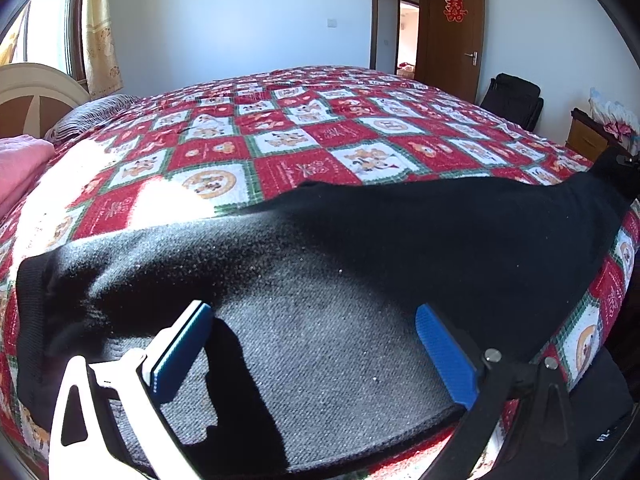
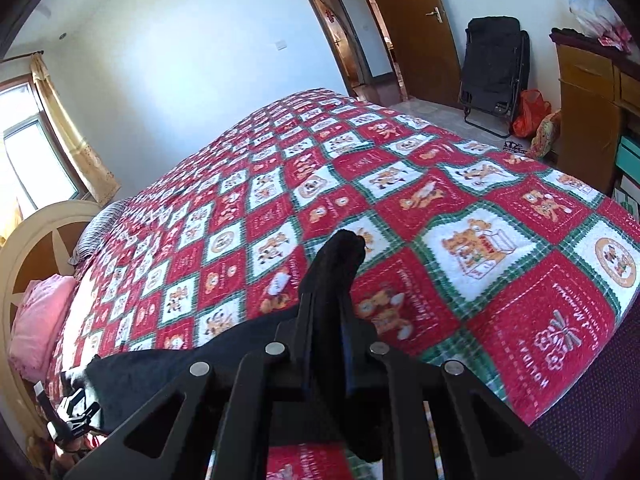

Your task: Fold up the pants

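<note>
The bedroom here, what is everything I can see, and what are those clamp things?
pants: one, black, spread along the bed's near edge
bedspread: one, red, white and green checks, covering the bed
pillow: one, pink, by the headboard
door: one, brown, open
folding chair: one, black, against the far wall
left gripper: one, blue pads, open over the pants
right gripper: one, black, shut on a pinch of the pants

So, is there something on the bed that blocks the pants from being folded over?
Nothing visible does. The quilt beyond the pants lies bare; the pillows sit far off at the headboard.
</note>
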### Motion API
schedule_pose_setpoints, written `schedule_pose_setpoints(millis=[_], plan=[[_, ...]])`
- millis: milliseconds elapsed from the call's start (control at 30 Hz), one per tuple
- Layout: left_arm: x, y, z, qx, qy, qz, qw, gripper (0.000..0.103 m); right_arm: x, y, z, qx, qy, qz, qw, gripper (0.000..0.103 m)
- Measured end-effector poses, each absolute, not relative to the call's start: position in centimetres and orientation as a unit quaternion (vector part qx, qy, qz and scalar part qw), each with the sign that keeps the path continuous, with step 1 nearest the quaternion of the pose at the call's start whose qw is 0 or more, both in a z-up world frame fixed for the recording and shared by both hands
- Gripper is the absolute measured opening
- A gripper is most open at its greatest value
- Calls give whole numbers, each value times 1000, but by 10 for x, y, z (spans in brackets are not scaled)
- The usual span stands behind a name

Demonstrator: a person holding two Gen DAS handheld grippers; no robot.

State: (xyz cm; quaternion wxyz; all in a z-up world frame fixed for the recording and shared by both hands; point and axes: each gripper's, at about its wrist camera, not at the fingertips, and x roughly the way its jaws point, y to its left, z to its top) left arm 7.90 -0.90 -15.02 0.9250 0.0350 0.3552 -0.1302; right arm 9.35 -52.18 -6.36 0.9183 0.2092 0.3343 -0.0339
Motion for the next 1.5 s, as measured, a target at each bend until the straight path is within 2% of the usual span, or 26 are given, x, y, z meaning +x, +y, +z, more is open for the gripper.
schedule_pose_setpoints(millis=[533,1000,1167,1267,1300,1400,1500], plan=[[71,-25,-131,28,333,-171,927,103,98,-432,-46,177,336,29,925,11],[67,-32,-129,23,331,-191,924,103,131,-327,-70,165,382,101,904,11],[66,-37,-128,5,335,-220,916,103,143,-289,-103,131,425,118,888,11],[69,-48,-127,1,343,-244,907,103,150,-279,-130,116,473,136,863,15],[71,-53,-126,3,346,-250,904,103,148,-280,-134,115,482,147,856,21],[78,-69,-123,9,353,-269,896,103,132,-305,-120,166,460,193,851,31],[87,-88,-121,8,361,-287,887,103,110,-336,-100,162,424,161,876,31]])
